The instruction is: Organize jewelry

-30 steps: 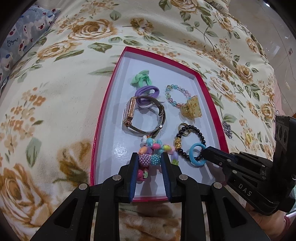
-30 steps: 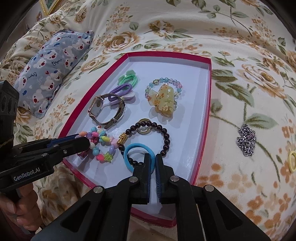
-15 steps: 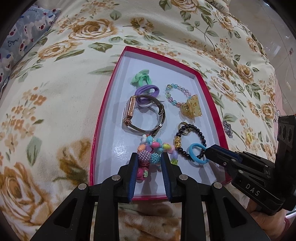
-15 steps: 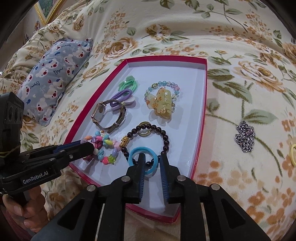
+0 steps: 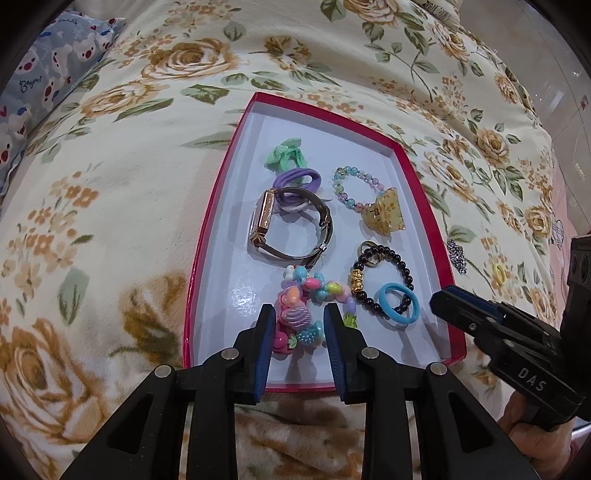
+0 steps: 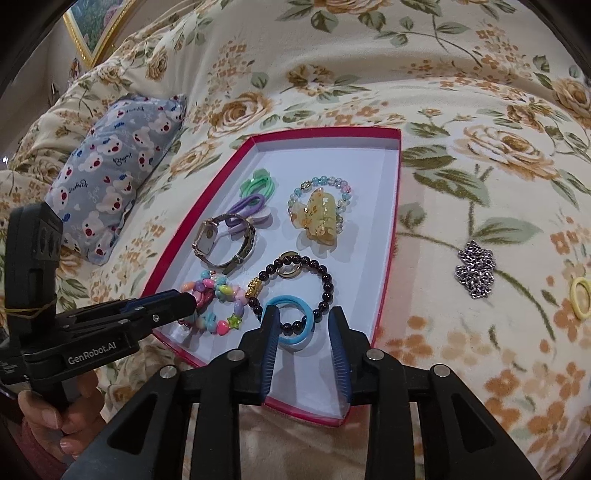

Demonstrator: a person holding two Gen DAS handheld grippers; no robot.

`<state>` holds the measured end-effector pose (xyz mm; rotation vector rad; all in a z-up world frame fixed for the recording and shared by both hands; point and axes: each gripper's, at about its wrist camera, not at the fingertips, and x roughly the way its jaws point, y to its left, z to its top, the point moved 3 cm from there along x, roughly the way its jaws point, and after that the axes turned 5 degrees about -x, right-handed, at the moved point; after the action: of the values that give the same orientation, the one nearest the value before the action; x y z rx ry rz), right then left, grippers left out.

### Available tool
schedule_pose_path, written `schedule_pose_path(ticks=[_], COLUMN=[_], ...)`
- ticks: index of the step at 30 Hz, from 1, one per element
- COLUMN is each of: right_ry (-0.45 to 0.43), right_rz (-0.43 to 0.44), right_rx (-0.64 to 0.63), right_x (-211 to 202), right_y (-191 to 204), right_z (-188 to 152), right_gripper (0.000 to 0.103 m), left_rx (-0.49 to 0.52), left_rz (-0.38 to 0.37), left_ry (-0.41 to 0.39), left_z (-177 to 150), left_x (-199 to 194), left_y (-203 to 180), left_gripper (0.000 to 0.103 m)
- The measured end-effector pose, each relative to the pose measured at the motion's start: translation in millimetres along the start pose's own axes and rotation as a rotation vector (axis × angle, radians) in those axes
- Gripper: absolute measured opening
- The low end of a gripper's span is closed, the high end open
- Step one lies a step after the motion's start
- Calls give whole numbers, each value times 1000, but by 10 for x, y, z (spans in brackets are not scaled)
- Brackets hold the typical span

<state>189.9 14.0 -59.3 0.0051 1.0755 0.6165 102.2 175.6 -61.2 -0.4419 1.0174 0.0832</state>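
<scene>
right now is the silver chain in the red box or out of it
Out. The silver chain lies bunched on the floral blanket, to the right of the red box, near a yellow ring.

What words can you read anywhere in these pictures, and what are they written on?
"GenRobot.AI": white letters on the side of the left gripper.
"DAS": on the side of the right gripper.
Cursive words on the bear pillow: printed many times, too small and turned to read.
Dark print on something at the top edge of the left wrist view: too blurred to read.
</scene>
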Motion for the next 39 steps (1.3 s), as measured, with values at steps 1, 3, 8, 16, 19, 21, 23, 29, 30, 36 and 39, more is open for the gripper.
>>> schedule_pose_path(ticks=[1,3,8,16,19,21,23,29,30,36,39], right_ry=[-11,-27,-42,-72,-106,-129,-144,-192,-200,-249,-261], right_rz=[2,7,17,42,61,54,60,70,71,51,36], right_rx=[5,15,36,70,61,48,44,47,46,25,10], right_x=[-23,-70,-125,-205,-265,-304,-329,-416,-435,-583,-644], right_y=[-6,-20,-39,-67,-46,-15,5,50,63,113,140], right_z=[-3,-5,-26,-81,-100,-126,-150,-259,-272,-362,-398], right_gripper=[30,30,31,43,52,59,61,74,76,83,85], left_rx=[1,3,3,10,15,17,13,-12,-15,-26,-17], left_rz=[1,3,8,23,32,52,64,66,67,85,94], left_ry=[-1,-2,1,-22,-46,-73,-93,-138,-143,-173,-183], left_z=[4,-3,-23,-55,-85,-120,-168,-331,-352,-498,-594], left_x=[1,-8,-15,-104,-197,-279,-349,-565,-590,-732,-794], left_y=[1,-1,-4,-21,-8,8,29,91,107,168,156], left_gripper=[27,28,33,52,53,64,74,84,84,87,89])
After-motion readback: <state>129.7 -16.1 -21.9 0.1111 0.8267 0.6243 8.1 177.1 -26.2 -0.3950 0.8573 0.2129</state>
